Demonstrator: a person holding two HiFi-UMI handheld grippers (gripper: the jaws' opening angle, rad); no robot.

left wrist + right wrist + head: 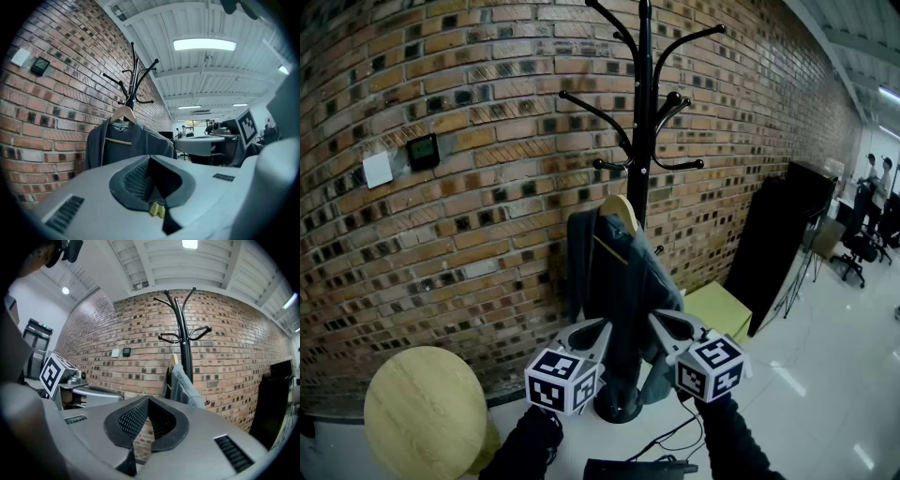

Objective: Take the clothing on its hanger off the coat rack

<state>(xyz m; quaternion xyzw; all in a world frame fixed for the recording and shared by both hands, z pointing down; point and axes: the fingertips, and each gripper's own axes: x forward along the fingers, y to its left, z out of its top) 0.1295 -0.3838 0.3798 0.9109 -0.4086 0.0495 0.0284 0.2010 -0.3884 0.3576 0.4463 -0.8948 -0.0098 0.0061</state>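
**Jaws shut both sides, jacket not yet off the rack**

Jaws on the L gripper [598,328] are pressed together w/ nothing btwn them. Same for the R gripper [659,322]: pads meet, empty. Both are held roughly level, side by side, low in front of the coat rack [644,112], which stands against the brick wall [441,234].

The dark grey jacket [614,281] hangs on a wooden hanger [621,208], which sits just beside the pole, below the rack's lowest arms. I can't make out the hook itself. So the hanger is ahead of and above both sets of jaws, and the grippers sit about level w/ the jacket's lower part, one at each side of it.

Key relation: the hanger's long axis. The L gripper view shows the jacket broadside, shoulders spread across the view. The R gripper view shows it nearly edge-on, next to the pole. So the hanger runs across the L gripper's line and approx. along the R's.

Judging by how large the jacket looks from each side, the L is prob. a bit nearer, but not by much. Either gripper would need to open and rise to hanger height before lifting it clear.

A round wooden top [427,412] sits low at left, well apart from all this.
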